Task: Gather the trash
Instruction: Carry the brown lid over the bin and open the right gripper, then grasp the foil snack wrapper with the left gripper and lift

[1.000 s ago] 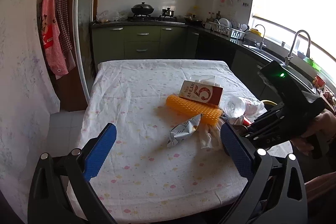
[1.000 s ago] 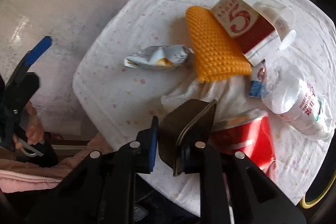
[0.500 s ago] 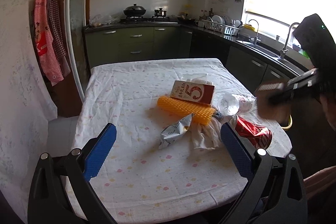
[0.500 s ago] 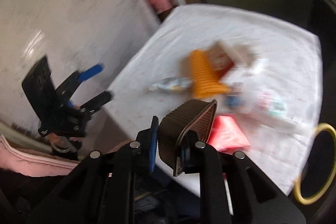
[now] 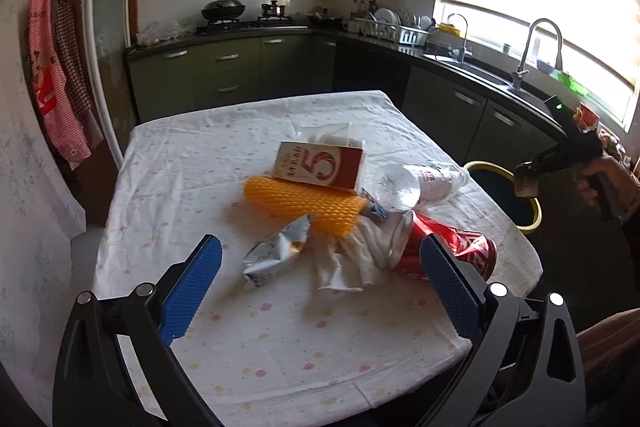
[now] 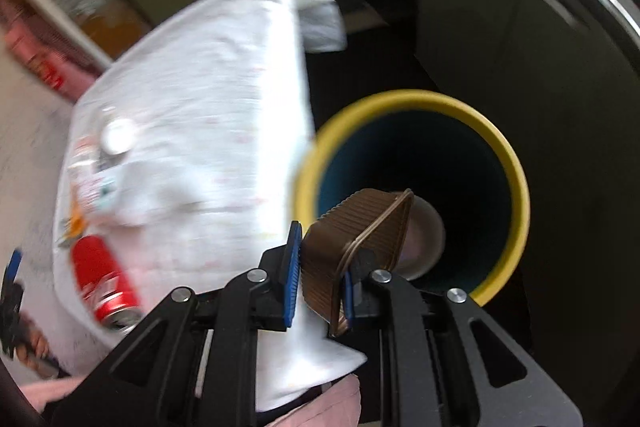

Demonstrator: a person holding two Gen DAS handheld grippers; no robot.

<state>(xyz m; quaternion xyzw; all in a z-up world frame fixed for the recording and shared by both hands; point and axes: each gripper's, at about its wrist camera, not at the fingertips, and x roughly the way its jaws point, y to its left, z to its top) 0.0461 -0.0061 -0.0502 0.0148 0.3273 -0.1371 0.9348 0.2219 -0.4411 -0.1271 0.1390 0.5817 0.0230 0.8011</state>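
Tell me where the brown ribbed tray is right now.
The brown ribbed tray is pinched in the right tongs, held above the open yellow-rimmed bin beside the table's right edge.

Open bin mouth (image 6: 412, 99) beside table edge (image 6: 304, 75).

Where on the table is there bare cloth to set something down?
Bare cloth lies along the near edge of the table, its left side and the far end behind the carton. Crowded: the middle-right heap, from carton to can.
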